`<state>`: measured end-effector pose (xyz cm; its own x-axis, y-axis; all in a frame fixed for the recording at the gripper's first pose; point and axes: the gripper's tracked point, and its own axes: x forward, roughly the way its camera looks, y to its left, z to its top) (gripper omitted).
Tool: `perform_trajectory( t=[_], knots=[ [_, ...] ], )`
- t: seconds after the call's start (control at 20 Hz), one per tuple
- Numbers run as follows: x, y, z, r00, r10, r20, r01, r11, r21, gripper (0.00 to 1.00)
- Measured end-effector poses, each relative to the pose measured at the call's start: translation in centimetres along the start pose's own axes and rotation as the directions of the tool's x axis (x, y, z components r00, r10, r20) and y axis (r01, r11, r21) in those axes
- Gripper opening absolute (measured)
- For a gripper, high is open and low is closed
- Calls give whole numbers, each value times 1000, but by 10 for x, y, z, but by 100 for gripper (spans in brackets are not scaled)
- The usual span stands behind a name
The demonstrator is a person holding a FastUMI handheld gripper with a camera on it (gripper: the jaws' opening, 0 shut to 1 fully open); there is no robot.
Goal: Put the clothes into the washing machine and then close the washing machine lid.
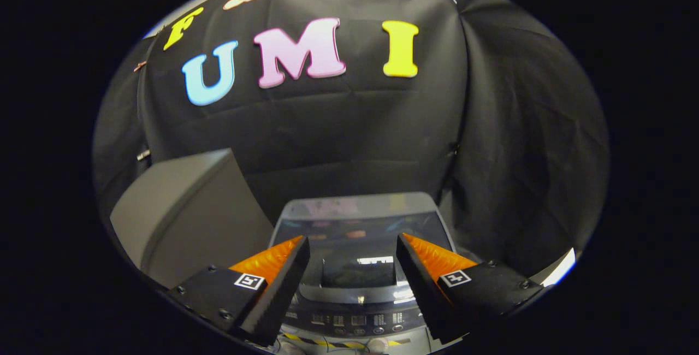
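Item: hand-held gripper (353,267), two black fingers with orange ribbed backs and small square markers. State: fingers spread wide apart, nothing between them, touching nothing.

Item: grey top-loading washing machine with a dark glass lid (360,246). Position: directly ahead of and below the fingers, seen through the gap between them. The lid appears to lie flat over the tub, its glass reflecting the booth; whether it is fully latched cannot be told. A grey control strip with small buttons (355,319) runs along the machine's near edge, between the fingers.

Item: large plain grey box-like panel (185,218). Position: just beside the machine, beyond the left finger. Purpose unclear.

Item: clothes. No garment can be made out near the fingers or on the machine.

Step in hand, as judged: either the start, with the garment not yet fetched, or the end, with the lid down; the frame alone does not settle which.

Next move, if the start: locate the clothes, lift the lid by its near edge, then load.
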<state>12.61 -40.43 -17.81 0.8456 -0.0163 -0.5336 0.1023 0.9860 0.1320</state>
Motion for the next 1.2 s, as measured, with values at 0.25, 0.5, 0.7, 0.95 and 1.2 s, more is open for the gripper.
perform_trajectory(
  t=[0.25,0.5,0.7,0.95,1.2],
  knots=[
    [-45,44,87,975,10,223,-11,1000,6,100],
    [-72,87,119,949,-7,317,3,1000,15,100],
    [-78,140,113,952,-5,306,9,1000,-13,100],
    [-96,227,110,939,58,340,-54,998,-19,100],
    [-111,326,95,937,108,333,-112,994,-8,100]
  ],
)
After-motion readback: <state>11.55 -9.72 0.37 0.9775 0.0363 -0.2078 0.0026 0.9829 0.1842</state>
